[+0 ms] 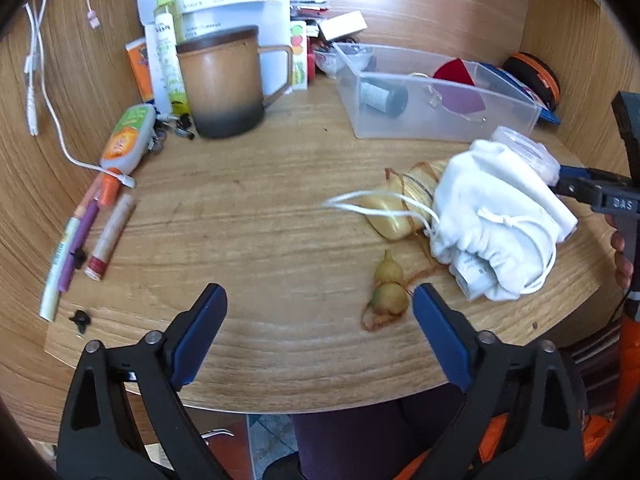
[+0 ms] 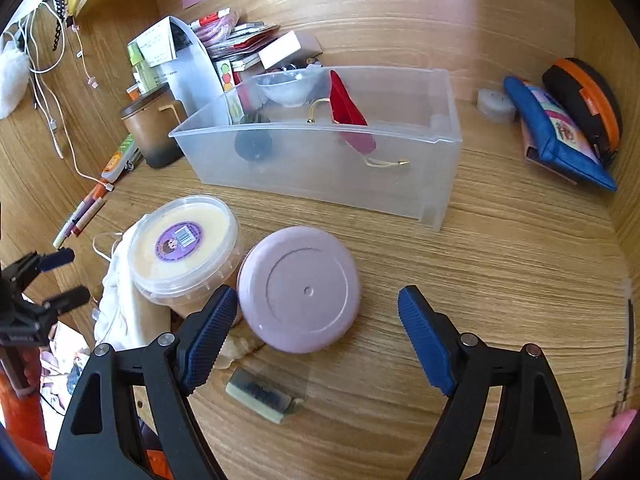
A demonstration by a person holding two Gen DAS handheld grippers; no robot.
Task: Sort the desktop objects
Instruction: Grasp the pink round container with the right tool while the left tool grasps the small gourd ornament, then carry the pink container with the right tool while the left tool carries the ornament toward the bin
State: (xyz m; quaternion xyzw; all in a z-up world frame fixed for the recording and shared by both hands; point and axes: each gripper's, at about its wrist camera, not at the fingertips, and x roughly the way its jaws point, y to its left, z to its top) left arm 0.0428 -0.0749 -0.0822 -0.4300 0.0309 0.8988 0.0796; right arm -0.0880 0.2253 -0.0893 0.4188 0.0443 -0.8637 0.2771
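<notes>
Cloth (image 1: 496,220) hides most of the yellow bottle (image 1: 390,216).

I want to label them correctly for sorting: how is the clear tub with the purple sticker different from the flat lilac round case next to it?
The clear tub is see-through, showing pale yellow contents; the lilac case is opaque. The tub is taller; the case is a low disc. The tub's lid bears a purple barcode sticker; the case's top is plain with a moulded ring. Both are round, lidded, and lie on the wooden desk.
</notes>
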